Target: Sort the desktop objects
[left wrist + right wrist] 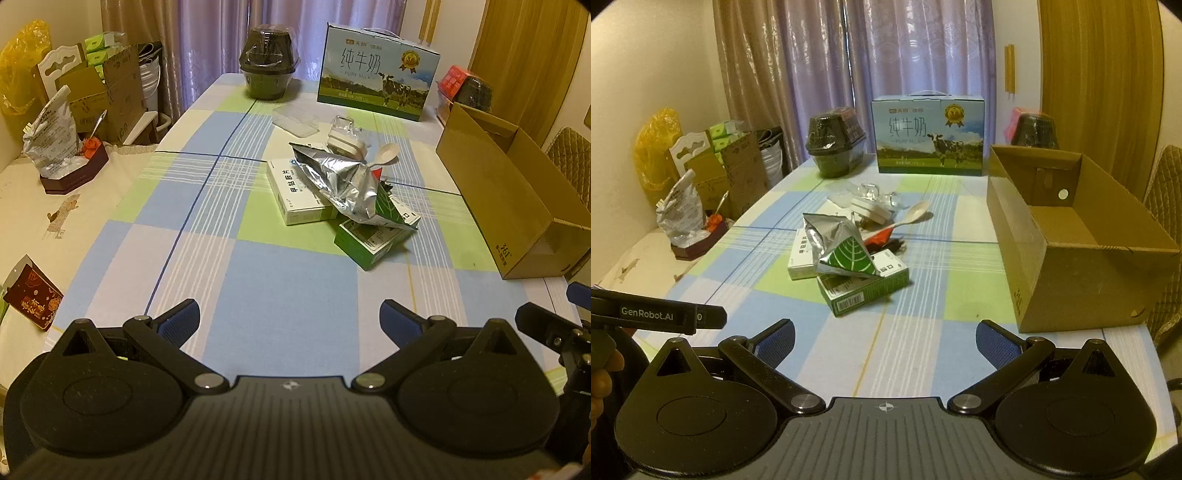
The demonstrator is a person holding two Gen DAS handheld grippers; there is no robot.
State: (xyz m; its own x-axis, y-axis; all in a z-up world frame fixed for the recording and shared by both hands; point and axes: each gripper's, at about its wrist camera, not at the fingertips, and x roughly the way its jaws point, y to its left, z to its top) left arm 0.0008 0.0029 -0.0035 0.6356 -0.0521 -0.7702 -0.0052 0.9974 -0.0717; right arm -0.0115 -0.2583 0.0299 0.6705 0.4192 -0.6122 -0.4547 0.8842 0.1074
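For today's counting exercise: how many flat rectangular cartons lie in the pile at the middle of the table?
2 that show. A white carton lies at the pile's left, under the silver foil pouch; a green carton lies at its near edge, partly under that pouch. Others may be hidden beneath.

My left gripper (290, 319): matt black plastic, blue ribbed pads (181, 322), shiny metal pivots. Tablecloth (916, 354) smooth checked cloth. Foil pouch (341, 184) crinkled, glossy silver. Cardboard box (1071, 266) matt brown. Spoon (916, 214) pale, smooth. Milk carton (929, 136) printed glossy card.
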